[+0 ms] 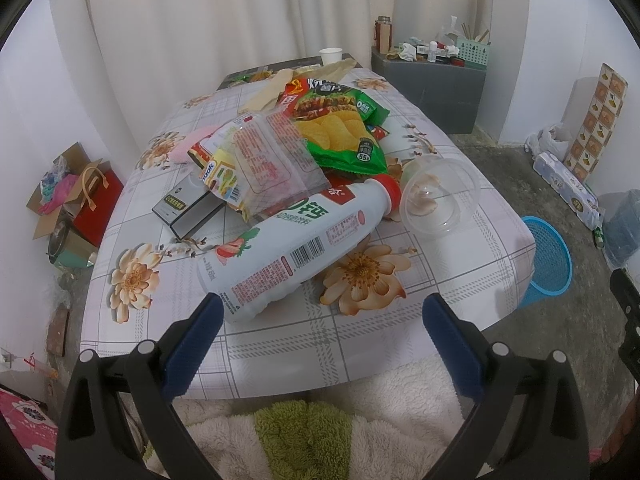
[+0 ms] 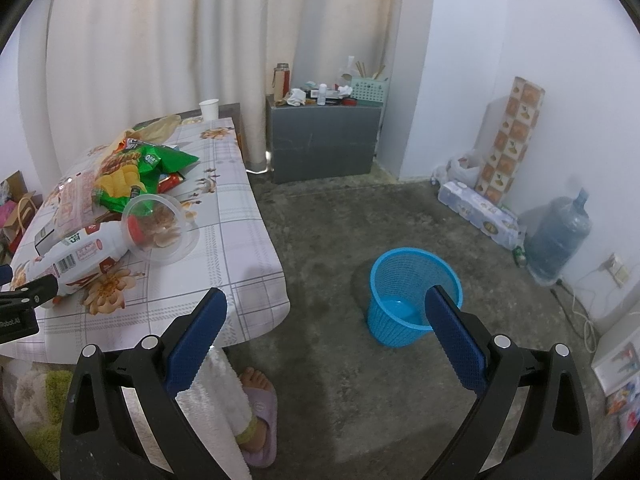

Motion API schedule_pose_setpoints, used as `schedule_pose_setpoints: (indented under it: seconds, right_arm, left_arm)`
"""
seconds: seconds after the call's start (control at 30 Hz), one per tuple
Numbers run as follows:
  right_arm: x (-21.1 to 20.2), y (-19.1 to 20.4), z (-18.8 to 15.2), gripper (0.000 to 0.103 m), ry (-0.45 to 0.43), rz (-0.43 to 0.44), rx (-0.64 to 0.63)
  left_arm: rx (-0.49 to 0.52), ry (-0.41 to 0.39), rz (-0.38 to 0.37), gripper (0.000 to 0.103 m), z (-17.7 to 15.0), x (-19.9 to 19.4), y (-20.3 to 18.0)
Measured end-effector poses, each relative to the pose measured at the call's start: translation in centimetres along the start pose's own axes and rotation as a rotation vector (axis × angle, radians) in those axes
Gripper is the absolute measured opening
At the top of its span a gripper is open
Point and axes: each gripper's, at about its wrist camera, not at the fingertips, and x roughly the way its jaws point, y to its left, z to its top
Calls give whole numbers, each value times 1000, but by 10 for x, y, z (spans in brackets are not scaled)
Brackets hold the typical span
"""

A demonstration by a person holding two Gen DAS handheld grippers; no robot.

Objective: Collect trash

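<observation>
Both tongs gape empty: left tongs [image 1: 320, 312] near table edge [image 1: 400, 344], right tongs [image 2: 326, 306] above floor beside blue basket [image 2: 400, 320].

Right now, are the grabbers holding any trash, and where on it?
No. The left gripper is open just short of the white bottle; the right gripper is open, with nothing between its fingers.

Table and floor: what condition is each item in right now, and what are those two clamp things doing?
Left gripper: open, empty.
Right gripper: open, empty.
White bottle: lying on its side, red cap on.
Clear plastic cup: tipped over.
Green chip bag: lying on the pile.
Paper cup: upright.
Blue basket: upright on the floor, no trash inside.
</observation>
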Motion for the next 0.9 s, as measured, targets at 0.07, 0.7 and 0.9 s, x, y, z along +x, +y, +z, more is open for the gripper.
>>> schedule_pose_setpoints:
  seconds: [0.07, 0.7, 0.9]
  right_arm:
    - [0, 0, 0, 95, 0, -1, 0]
    - [4, 3, 3, 95, 2, 0, 0]
    - [5, 4, 3, 95, 6, 0, -4]
  left_arm:
    - [0, 1, 0, 98, 0, 0, -1]
    - [9, 16, -5, 98, -6, 4, -3]
    - [9, 19, -5, 98, -7, 5, -3]
